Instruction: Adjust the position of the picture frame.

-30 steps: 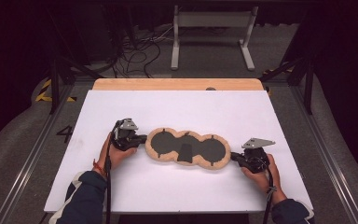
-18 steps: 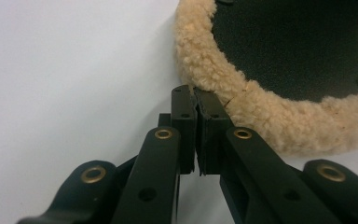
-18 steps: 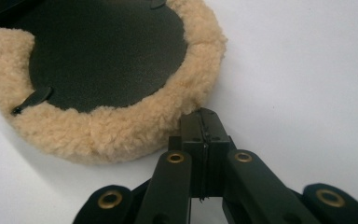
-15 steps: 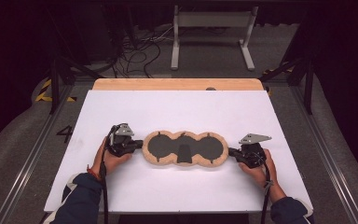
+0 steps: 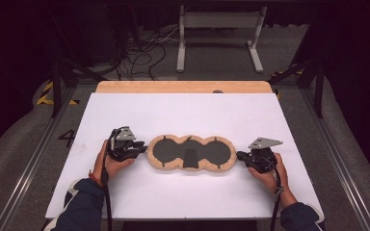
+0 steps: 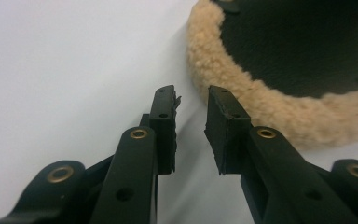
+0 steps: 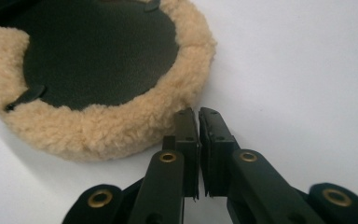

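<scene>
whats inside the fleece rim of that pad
Inside the fleece rim lie dark panels and a small dark flap. Whatever lies beneath the panels is covered.

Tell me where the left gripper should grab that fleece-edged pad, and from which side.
Probably the raised fleece rim at the pad's left end, approached from the left, low along the white table. The pad lies flat, so its dark inner face gives the jaws nothing to close on, while the thick rim stands proud. The left gripper is already open beside that rim.
</scene>
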A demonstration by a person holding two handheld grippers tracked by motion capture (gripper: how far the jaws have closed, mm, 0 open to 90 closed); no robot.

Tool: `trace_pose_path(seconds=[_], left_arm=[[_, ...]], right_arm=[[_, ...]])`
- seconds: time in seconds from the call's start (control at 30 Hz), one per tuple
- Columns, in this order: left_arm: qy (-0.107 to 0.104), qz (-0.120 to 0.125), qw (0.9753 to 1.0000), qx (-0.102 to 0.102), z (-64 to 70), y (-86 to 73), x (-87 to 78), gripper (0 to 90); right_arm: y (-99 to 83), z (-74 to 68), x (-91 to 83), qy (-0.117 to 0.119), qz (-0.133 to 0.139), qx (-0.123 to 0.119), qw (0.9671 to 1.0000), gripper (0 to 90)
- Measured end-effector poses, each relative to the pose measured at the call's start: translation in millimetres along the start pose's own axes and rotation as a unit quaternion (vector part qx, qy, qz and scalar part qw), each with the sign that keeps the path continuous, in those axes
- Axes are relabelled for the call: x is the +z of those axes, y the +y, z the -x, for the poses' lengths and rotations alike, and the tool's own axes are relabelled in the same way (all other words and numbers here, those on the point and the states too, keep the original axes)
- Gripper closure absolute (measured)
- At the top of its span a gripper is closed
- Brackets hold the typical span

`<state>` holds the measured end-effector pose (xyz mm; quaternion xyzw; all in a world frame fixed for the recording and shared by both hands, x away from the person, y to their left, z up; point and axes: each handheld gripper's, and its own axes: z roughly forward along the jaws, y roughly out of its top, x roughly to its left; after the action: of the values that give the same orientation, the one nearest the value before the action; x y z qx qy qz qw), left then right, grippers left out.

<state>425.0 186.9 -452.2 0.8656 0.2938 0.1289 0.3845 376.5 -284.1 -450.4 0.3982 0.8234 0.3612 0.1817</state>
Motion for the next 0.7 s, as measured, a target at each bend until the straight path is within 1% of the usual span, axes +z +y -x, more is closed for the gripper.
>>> trace_pose_path(seconds=[0.1, 0.13, 0.17, 0.2, 0.23, 0.27, 0.3, 0.33, 0.4, 0.43, 0.47, 0.53, 0.6, 0.63, 0.7], left_arm=[[0.0, 0.024, 0.9997, 0.009, 3.5, -0.9, -14.2, 68.4], [0.001, 0.03, 0.9995, 0.008, 5.2, -1.8, -19.0, 66.6], [0.001, 0.03, 0.9995, 0.008, 5.2, -1.8, -19.0, 65.4], [-0.003, 0.044, 0.999, 0.007, 8.1, -4.1, -28.1, 63.0], [0.003, 0.05, 0.9987, 0.009, 10.4, -6.0, -32.6, 59.5], [0.003, 0.05, 0.9987, 0.009, 10.4, -6.0, -32.6, 55.6], [0.016, 0.056, 0.9982, 0.015, 15.3, -10.7, -39.4, 52.7], [0.016, 0.056, 0.9982, 0.015, 15.3, -10.7, -39.4, 50.8], [0.022, 0.061, 0.9977, 0.018, 20.7, -18.1, -45.6, 43.4], [0.021, 0.063, 0.9976, 0.017, 23.4, -22.0, -47.9, 43.4], [0.019, 0.063, 0.9977, 0.018, 26.8, -26.8, -50.3, 40.2], [0.024, 0.06, 0.9978, 0.014, 31.1, -33.4, -53.0, 34.8], [0.025, 0.06, 0.9979, 0.006, 36.5, -40.8, -56.7, 28.6], [0.028, 0.061, 0.9977, 0.006, 40.5, -45.4, -60.8, 28.0], [0.028, 0.064, 0.9976, 0.003, 42.4, -48.0, -63.0, 26.7]], right_arm=[[-0.6, -0.1, -4.5, 0.003, 0.009, -0.001, 1.0, 83.5], [-1.0, -0.4, -5.8, 0.003, 0.01, -0.002, 0.9999, 82.3], [-1.4, -0.5, -7.4, 0.005, 0.012, -0.002, 0.9999, 81.3], [-1.9, -0.9, -9.3, 0.005, 0.014, -0.001, 0.9999, 80.0], [-2.4, -1.0, -11.6, 0.008, 0.017, -0.001, 0.9998, 78.8], [-3.0, -1.3, -13.7, 0.012, 0.02, 0.0, 0.9997, 77.8], [-3.7, -2.1, -16.6, 0.014, 0.022, 0.0, 0.9997, 76.4], [-3.7, -2.1, -16.6, 0.014, 0.022, 0.0, 0.9997, 76.4], [-4.4, -3.7, -22.6, 0.022, 0.026, 0.001, 0.9994, 72.2], [-4.4, -3.7, -22.6, 0.022, 0.026, 0.001, 0.9994, 72.2], [-4.0, -4.7, -24.3, 0.025, 0.025, -0.001, 0.9994, 70.8], [-3.0, -6.8, -26.8, 0.029, 0.031, -0.007, 0.9991, 67.2], [-1.3, -9.6, -29.2, 0.035, 0.039, -0.009, 0.9986, 64.3], [-0.6, -10.9, -30.2, 0.037, 0.042, -0.01, 0.9984, 63.9], [0.6, -13.2, -31.4, 0.039, 0.045, -0.011, 0.9982, 62.3]])
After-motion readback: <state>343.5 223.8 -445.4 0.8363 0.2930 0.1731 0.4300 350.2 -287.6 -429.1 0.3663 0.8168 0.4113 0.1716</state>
